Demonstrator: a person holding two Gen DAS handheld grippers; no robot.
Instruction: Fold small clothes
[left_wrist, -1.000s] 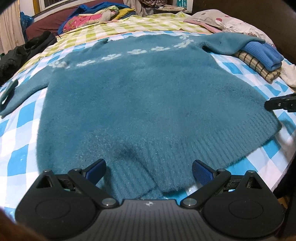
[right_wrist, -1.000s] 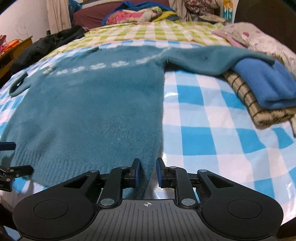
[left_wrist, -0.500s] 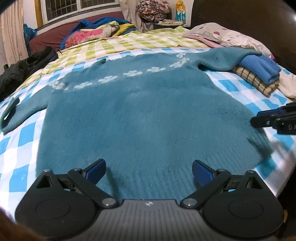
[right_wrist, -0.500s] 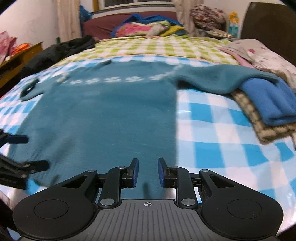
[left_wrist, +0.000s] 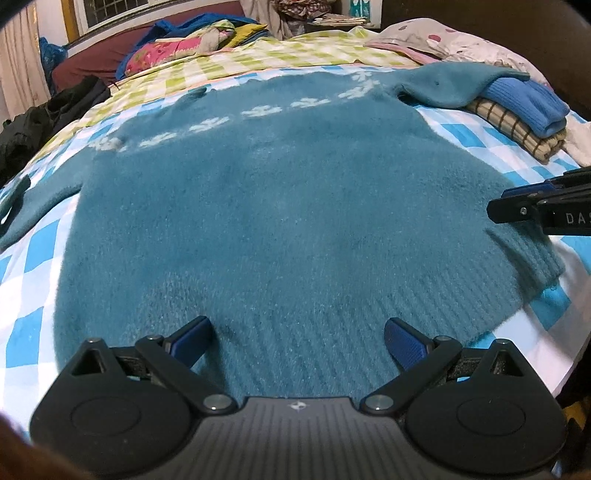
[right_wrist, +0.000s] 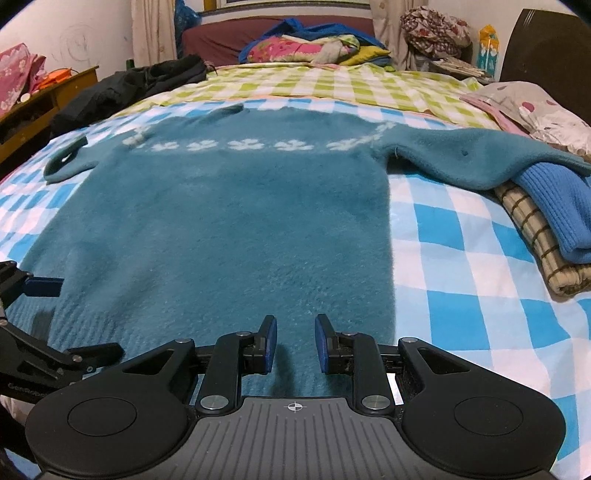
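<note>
On the bed (right_wrist: 461, 236), over the blue-check sheet, one teal sweater (left_wrist: 288, 229) lies spread flat, face up, hem nearest both cameras, neckline away. Left tool (left_wrist: 297, 334): pads wide apart, hovering over the ribbed hem, nothing between them. Right tool (right_wrist: 293, 341): pads narrowly apart, over the hem near the sweater's right side edge; no fabric visibly pinched, cannot confirm contact. Likely step: get a hold on the hem corners for the first fold. To do it well: move each tool out to its own hem corner, bite both knit layers, lift evenly so the thick knit doesn't sag or bunch. The right sleeve (right_wrist: 480, 155) drapes onto the folded stack (right_wrist: 546, 221) beside it, so free it before folding or it will drag the pile. Counts: one sweater, two sleeves, two tools, one stack of at least two folded items, one row of white flowers across the chest.
</note>
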